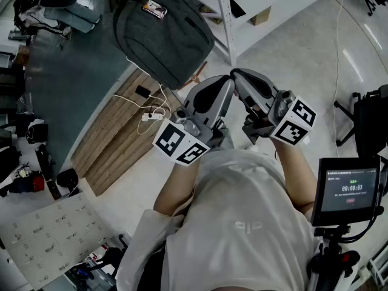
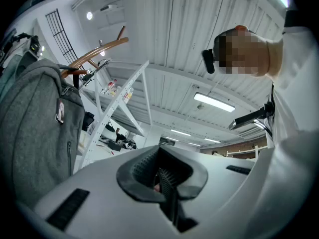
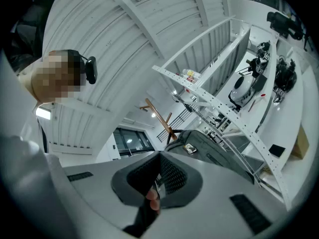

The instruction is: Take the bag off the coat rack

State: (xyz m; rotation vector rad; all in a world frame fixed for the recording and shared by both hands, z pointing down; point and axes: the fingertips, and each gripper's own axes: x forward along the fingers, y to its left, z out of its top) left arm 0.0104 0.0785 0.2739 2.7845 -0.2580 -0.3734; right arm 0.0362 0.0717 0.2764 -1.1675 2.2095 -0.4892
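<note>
Left gripper (image 1: 224, 83) (image 2: 162, 176) and right gripper (image 3: 158, 176) (image 1: 242, 77), each with jaws pressed together and gripping nothing, are held side by side in front of the person's chest. Their tips lie close together and their marker cubes (image 1: 180, 144) sit nearest the body. Both point toward the grey bag (image 1: 160, 32), which is just beyond the tips and untouched. In the left gripper view the bag (image 2: 35, 128) hangs at the left, below the curved wooden arms of the coat rack (image 2: 99, 51). In the right gripper view the bag (image 3: 209, 151) is under the rack's wooden post (image 3: 157, 116). White shelving (image 1: 242, 17) stands beside the bag. A screen on a stand (image 1: 350, 190) is at the person's right.
</note>
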